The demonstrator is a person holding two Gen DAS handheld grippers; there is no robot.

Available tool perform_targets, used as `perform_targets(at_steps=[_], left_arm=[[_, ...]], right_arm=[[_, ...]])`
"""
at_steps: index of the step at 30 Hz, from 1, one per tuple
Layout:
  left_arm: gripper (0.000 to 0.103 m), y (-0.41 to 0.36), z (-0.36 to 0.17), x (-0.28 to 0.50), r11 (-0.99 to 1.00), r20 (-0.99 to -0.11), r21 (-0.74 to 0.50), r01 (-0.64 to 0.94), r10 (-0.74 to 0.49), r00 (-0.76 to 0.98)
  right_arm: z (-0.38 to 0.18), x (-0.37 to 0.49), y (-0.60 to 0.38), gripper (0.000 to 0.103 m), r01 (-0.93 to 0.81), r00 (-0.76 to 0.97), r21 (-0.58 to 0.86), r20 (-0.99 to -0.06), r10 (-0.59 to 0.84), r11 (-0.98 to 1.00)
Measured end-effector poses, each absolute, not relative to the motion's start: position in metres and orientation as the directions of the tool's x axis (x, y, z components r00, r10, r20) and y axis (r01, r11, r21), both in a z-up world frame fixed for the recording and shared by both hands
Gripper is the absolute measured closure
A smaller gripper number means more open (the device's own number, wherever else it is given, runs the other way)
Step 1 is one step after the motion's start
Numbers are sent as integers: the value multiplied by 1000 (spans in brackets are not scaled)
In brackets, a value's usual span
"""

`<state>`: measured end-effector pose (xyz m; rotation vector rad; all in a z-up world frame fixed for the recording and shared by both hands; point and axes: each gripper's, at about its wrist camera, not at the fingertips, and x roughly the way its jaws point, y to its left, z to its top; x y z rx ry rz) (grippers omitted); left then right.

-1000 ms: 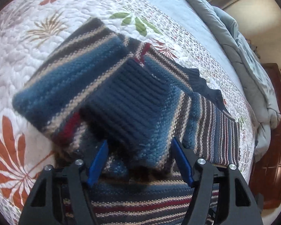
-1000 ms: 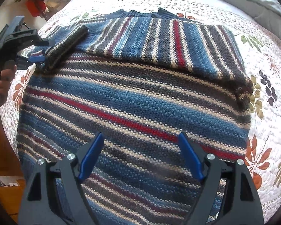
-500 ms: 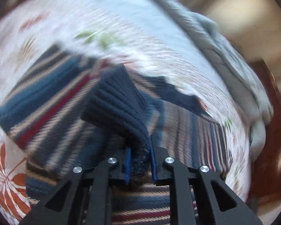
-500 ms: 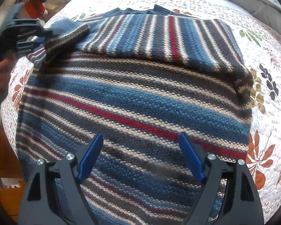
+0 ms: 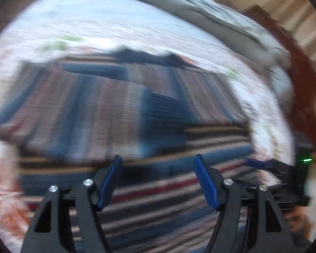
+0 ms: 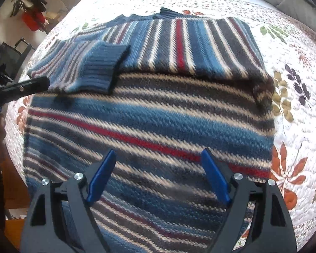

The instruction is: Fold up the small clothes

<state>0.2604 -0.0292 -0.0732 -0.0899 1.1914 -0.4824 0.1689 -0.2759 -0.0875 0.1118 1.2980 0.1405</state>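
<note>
Nowhere legible writing; striped sweater (image 6: 158, 126), both grippers empty.

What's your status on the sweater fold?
Left gripper open, empty. Right gripper open over the sweater. Sleeve folded across the chest, flat on the quilt. Nothing in the way.

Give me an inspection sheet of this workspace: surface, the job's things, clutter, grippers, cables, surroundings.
Surface: quilt, white with leaf prints, on a bed.
Job's things: striped sweater lying flat; both sleeves folded across the chest, left sleeve's ribbed cuff on top.
Clutter: grey duvet bunched at the quilt's far edge.
Grippers: left gripper open, empty, above the sweater, its view blurred; right gripper open, empty, over the sweater's lower half.
Cables: nothing seen.
Surroundings: dark wooden furniture beside the bed; red object in the far corner, too small to identify.
</note>
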Motion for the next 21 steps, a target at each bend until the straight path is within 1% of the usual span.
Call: perform_targets(at_steps=[2,3,5,7,9,15,17,20,21], left_arm=[[32,-12,-73,264,945,-900,-180,272,-270,341],[32,-7,-73,267,956,-908,-146,256,-232,348],[32,2,-78,274,963,-926,-157,219,-221,308],[32,8,-83,283,968,-935,-169,185,-216,280],[32,9,-86,286,978,-942,-144,151,-182,283],[32,12,-93,290,991,-943,-47,122,-85,321],[32,17,-95,292,992,-943,-50,118,-86,321],[32,28,-96,293,994,-942,-51,94,-79,325],[32,32,-95,293,995,-941,-45,84,-71,330]], right_arm=[[-84,182,-268,21,-52,254,177,-950,184,983],[-83,188,-263,21,-55,246,174,-952,182,983],[-84,207,-247,21,-65,216,166,-960,176,984],[-86,224,-233,21,-68,180,187,-964,196,980],[-89,239,-220,21,-66,156,197,-966,206,978],[-99,269,-201,21,-48,122,137,-982,142,989],[-107,275,-201,28,-33,102,163,-981,166,986],[-119,282,-200,32,-13,70,224,-972,225,974],[-123,284,-199,37,-6,65,236,-970,236,972]])
